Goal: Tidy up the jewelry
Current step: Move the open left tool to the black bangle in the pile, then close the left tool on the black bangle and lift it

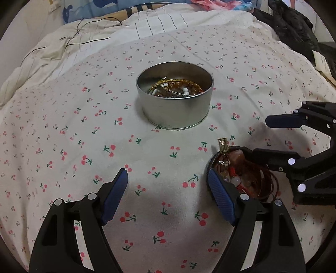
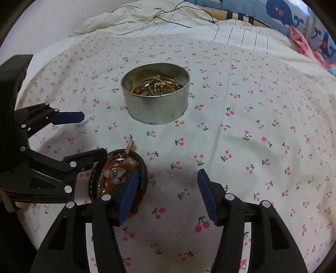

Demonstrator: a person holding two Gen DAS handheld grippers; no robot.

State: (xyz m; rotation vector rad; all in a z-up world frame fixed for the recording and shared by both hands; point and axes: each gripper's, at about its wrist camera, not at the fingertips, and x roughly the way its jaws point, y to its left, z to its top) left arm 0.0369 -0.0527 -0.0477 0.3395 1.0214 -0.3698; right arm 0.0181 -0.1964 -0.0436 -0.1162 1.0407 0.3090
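A round silver tin point(image 1: 175, 98) stands on the cherry-print sheet and holds several bracelets and beads; it also shows in the right wrist view point(image 2: 156, 96). A tangled pile of jewelry point(image 1: 237, 170) with a gold tag, beads and red cords lies in front of it, seen too in the right wrist view point(image 2: 117, 172). My left gripper point(image 1: 168, 180) is open and empty, its right finger beside the pile. My right gripper point(image 2: 168, 180) is open and empty, its left finger point(image 2: 129, 195) beside the pile. Each gripper shows in the other's view: right point(image 1: 262, 136), left point(image 2: 92, 134).
The cherry-print sheet point(image 1: 105, 126) covers the bed. A rumpled cream duvet point(image 1: 63, 52) with thin black cables lies at the back. A dark garment point(image 1: 294, 27) is at the far right, and a blue whale pillow point(image 2: 294, 19) at the back.
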